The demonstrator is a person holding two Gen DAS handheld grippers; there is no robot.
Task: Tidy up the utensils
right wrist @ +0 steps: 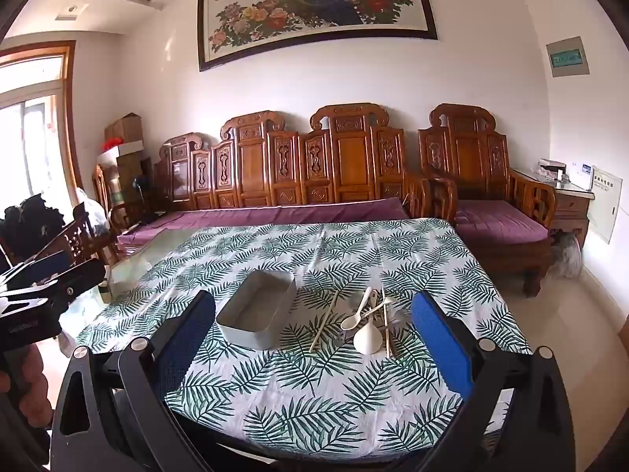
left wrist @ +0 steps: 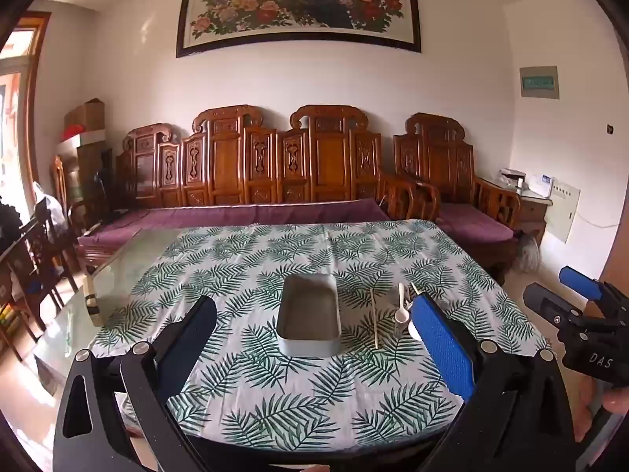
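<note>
Right tool [right wrist: 310,338] and left tool [left wrist: 314,338]: both spread wide, empty, hovering above the counter [right wrist: 393,393]. Ahead of the right tool lie spoons [right wrist: 363,312] and chopsticks [right wrist: 324,322], just right of the tin [right wrist: 255,314], which is empty. Judgement: nothing sorted yet.

Wide open lane here: both the left gripper [left wrist: 310,338] and the right gripper [right wrist: 312,334] hang with jaws spread and only bare leaf-print cloth [right wrist: 306,389] beneath and between their fingers. Ahead of the left one, the grey tin [left wrist: 308,348] blocks the middle. Ahead of the right, the tin [right wrist: 240,334] sits left, white spoons [right wrist: 363,314] and chopsticks [right wrist: 324,324] pile up right, leaving a narrow strip of cloth between.
</note>
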